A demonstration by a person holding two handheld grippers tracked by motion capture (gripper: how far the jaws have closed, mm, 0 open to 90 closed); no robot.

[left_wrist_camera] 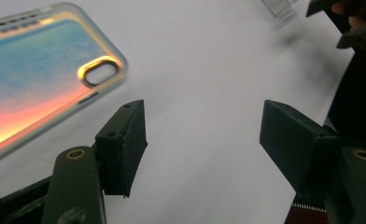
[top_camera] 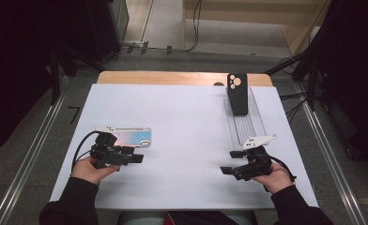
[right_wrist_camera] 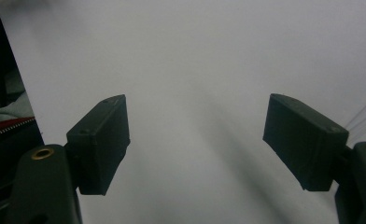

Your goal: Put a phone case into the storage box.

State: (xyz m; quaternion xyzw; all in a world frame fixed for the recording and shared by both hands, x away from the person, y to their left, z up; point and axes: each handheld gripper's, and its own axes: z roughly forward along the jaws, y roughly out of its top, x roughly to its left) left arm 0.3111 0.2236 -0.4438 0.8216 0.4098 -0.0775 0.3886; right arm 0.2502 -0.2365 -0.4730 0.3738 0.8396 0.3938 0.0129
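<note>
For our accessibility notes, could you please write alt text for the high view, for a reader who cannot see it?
A person's hands hold the left tongs and right tongs, both open and empty, low over a white table. An iridescent phone case lies flat just beyond the left tongs; a black phone case stands upright in a clear rack at the far right.

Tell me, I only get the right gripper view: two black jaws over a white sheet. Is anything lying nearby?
Observer: Yes, a shiny phone case lies flat on the white table, just beyond the left gripper.
Operator: Is that gripper holding it?
Observer: No, its jaws stand open beside the case, with nothing between them.
Operator: Anything else out there?
Observer: A black phone case stands upright at the far end of a clear tray, beyond the right gripper.
</note>
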